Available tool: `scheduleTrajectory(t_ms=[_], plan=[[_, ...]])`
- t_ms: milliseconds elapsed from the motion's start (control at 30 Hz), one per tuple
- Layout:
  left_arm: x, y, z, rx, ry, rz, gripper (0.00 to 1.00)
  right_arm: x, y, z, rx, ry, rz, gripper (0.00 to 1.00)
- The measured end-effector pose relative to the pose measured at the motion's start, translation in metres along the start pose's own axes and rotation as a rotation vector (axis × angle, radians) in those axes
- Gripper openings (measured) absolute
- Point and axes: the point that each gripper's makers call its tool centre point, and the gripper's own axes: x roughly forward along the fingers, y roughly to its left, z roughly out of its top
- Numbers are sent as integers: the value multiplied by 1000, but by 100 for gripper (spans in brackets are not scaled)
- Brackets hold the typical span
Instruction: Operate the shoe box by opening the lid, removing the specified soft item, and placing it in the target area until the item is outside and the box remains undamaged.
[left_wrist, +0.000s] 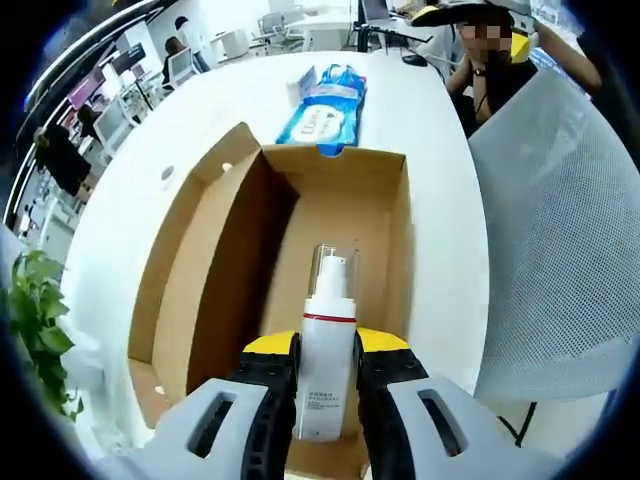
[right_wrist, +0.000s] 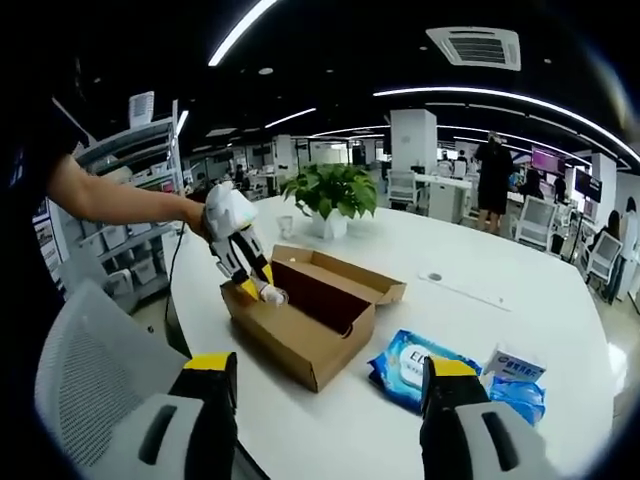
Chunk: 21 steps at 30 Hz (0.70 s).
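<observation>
Left gripper (left_wrist: 327, 385) clamps a white pump bottle with a clear cap (left_wrist: 327, 345) over the open brown cardboard shoe box (left_wrist: 345, 190).

In the right gripper view, the right gripper (right_wrist: 328, 405) hangs with jaws spread wide and empty above the white round table (right_wrist: 480, 300), near a blue soft wipes packet (right_wrist: 415, 368) lying beside the box.

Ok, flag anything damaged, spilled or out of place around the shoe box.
Nothing stands out. The shoe box sits open and intact on the white table, the left tool grips a white pump bottle upright over it, and the blue wipes pack lies flat beside the box.
</observation>
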Motion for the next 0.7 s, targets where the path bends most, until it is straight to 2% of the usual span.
scheduleTrajectory(t_ms=[300,467,700], plan=[[-17,-5,44,81,-97,60,20,2,7,19,67,-52,22,63],[-24,-16,71,132,-152,78,20,3,10,25,114,-70,30,58],[-26,-23,92,180,-204,91,20,4,15,32,197,-94,49,49]])
